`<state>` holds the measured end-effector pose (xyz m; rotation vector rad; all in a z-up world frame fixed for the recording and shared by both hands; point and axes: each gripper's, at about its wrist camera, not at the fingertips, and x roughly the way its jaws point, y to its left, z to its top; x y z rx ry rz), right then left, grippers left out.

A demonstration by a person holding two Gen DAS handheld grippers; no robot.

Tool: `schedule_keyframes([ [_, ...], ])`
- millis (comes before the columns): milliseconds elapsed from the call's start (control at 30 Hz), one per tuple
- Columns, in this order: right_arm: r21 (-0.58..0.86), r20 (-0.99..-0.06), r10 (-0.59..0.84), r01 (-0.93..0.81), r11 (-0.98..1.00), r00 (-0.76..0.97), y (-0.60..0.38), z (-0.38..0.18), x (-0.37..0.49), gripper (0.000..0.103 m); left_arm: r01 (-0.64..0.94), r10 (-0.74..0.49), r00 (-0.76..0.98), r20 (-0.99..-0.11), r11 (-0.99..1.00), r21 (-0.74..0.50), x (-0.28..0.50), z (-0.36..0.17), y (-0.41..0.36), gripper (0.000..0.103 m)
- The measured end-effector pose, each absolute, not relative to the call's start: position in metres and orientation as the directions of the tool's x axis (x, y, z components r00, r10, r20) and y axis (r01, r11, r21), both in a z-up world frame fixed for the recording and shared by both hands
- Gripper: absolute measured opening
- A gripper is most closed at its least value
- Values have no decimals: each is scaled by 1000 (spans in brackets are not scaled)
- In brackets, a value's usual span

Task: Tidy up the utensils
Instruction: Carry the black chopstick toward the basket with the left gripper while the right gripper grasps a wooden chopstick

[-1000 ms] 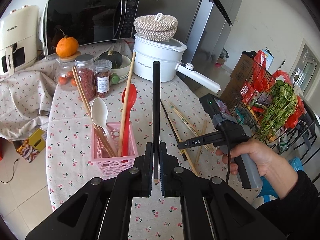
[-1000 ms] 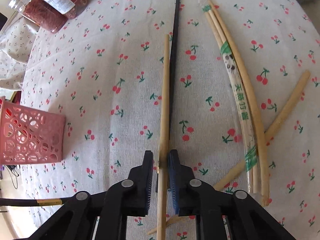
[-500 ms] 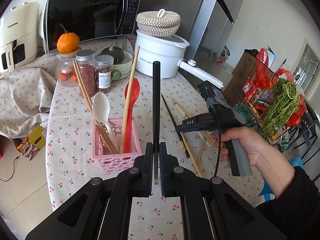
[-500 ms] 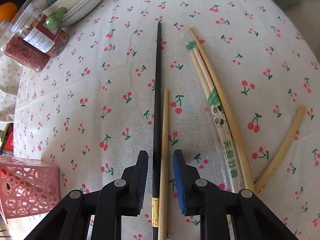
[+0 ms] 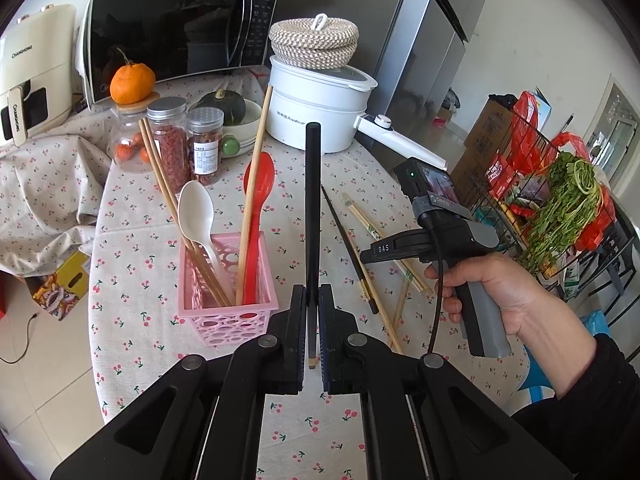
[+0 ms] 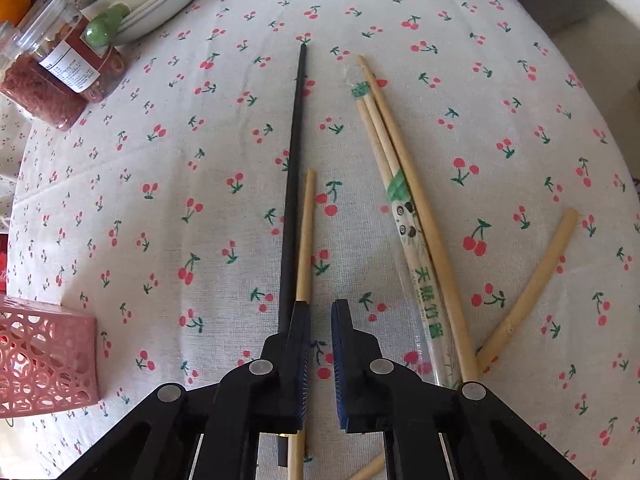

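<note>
My left gripper is shut on a black chopstick that stands upright, just right of the pink basket. The basket holds a white spoon, a red spoon and several wooden chopsticks. My right gripper is open and empty, low over the tablecloth. A second black chopstick and a wooden chopstick lie under its left finger. A wrapped wooden pair lies to the right.
A curved wooden stick lies at the far right. Jars, a bowl with a squash, a white pot and a microwave stand at the back. The table edge and a wire rack are to the right.
My right gripper let go of the wooden chopstick, opened and moved forward and to the right, so both sticks now lie left of the gap. The left gripper still holds its black chopstick.
</note>
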<state>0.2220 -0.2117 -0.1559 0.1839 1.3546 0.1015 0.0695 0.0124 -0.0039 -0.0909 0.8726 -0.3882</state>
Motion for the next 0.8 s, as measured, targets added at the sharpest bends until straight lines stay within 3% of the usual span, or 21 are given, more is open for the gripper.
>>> schedule_keyframes([
  [300,124,-974,117,28,992,193,-208,-161,222,10,293,-368,577,-729,927,-236,70,-5,15,5],
  [467,10,-974,23,-56,998,226,-187,-162,217,8,296,-372,576,-728,925,-239,70,-4,15,5],
  [633,95,-949,101,-35,995,300,-196,-137,202,6,317,-393,627,-673,917,-241,57,19,22,5],
  [800,195,-854,215,-91,977,474,-196,-74,166,6,321,-388,713,-583,921,-220,40,52,35,5],
])
